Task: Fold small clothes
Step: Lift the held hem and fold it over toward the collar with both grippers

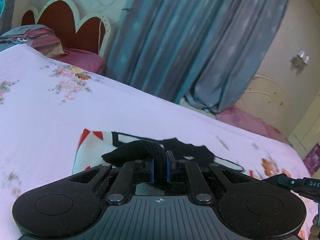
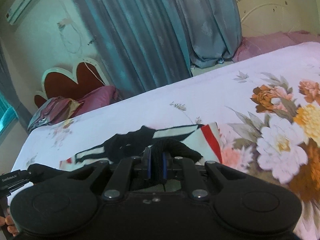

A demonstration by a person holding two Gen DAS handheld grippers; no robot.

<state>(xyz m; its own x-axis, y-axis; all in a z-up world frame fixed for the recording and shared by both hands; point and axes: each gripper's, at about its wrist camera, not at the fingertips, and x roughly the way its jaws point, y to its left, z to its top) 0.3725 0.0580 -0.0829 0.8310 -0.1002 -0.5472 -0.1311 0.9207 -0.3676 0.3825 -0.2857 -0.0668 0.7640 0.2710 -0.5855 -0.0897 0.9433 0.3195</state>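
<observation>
A small white, black and red garment [image 1: 96, 150] lies on the floral bedsheet [image 1: 60, 110]. My left gripper [image 1: 159, 165] is shut on its black ribbed edge [image 1: 138, 149] and holds that edge raised off the bed. In the right wrist view the same garment [image 2: 176, 133] spreads ahead, and my right gripper [image 2: 157, 166] is shut on another part of the black ribbed edge [image 2: 180, 148]. The right gripper's body [image 1: 300, 184] shows at the right edge of the left wrist view. The left gripper [image 2: 14, 180] shows at the left edge of the right wrist view.
The bed has a red scalloped headboard [image 1: 66, 22] with pink pillows [image 1: 80, 60] and folded bedding [image 1: 30, 36]. Blue-grey curtains [image 1: 190, 40] hang behind the bed. A pink mattress [image 1: 250, 120] and cream cabinet [image 1: 264, 98] stand beyond the far edge.
</observation>
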